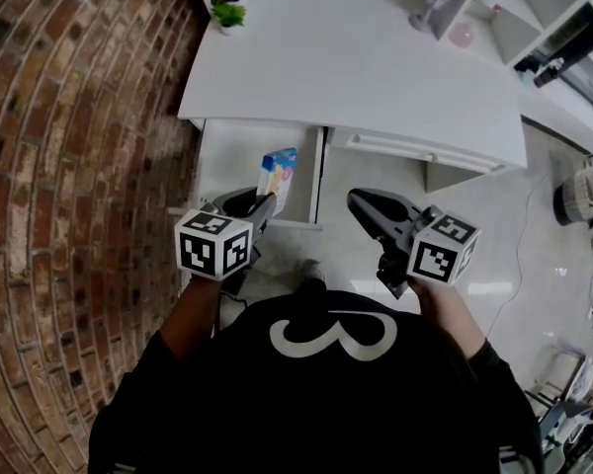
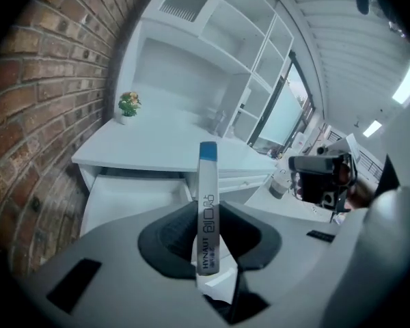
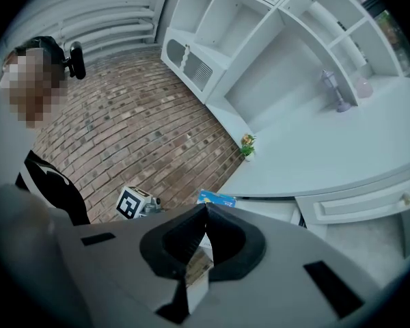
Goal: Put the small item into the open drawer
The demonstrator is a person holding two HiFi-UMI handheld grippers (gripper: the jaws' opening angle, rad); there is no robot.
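Note:
The small item is a thin white box with a blue end [image 1: 279, 171] [image 2: 208, 176]. My left gripper [image 1: 262, 201] [image 2: 208, 214] is shut on its lower part and holds it upright, edge-on to the camera. The box hangs over the front right part of the open white drawer [image 1: 232, 161] [image 2: 133, 193], which is pulled out from under the left of the desk. My right gripper [image 1: 358, 199] [image 3: 206, 206] is shut with nothing in it and hovers in front of the closed drawer [image 1: 415, 151]. The right gripper view also catches the box's blue end [image 3: 216, 198].
The white desk [image 1: 356, 57] carries a small potted plant [image 1: 227, 3] [image 2: 128, 106] at its far left and a vase [image 1: 427, 10] near the shelves. A brick floor [image 1: 69, 166] lies on the left. The person's body fills the bottom of the head view.

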